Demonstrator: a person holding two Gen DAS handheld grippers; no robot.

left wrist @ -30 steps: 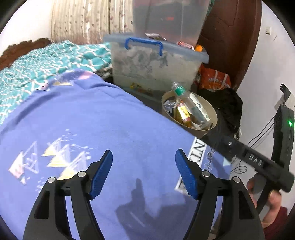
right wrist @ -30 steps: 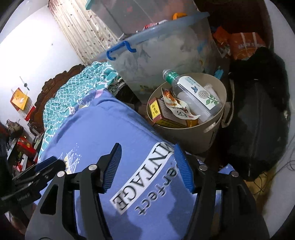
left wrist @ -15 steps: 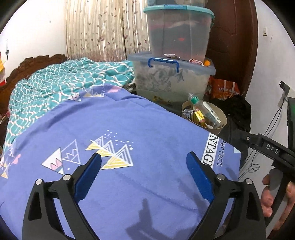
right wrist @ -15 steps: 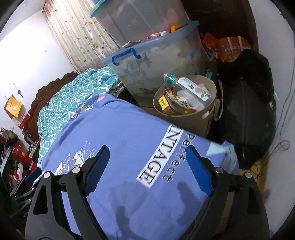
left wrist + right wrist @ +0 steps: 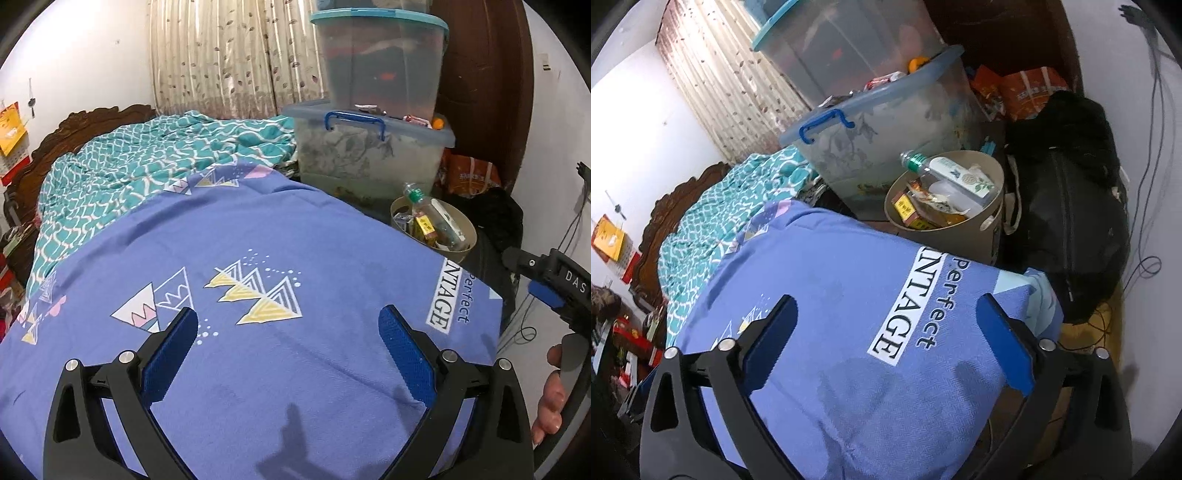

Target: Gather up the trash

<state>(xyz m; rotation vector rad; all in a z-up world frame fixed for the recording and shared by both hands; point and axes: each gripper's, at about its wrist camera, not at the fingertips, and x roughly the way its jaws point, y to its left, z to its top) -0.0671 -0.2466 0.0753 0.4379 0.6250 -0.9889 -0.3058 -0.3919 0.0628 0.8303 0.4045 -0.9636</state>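
Now both tools have drawn back from the tan bin (image 5: pixel 991 236), which a second ago filled far more of each view, and their jaws have just been opening with nothing between them. The left tool (image 5: pixel 288 339) and right tool (image 5: pixel 886 328) both gape wide over the blue bedspread (image 5: pixel 258 236), angled downward. The trash, a plastic bottle (image 5: pixel 945 173) and small boxes, lies in the bin beside the bed, so this drop looks done. A hand (image 5: pixel 552 402) grips the right tool's handle.
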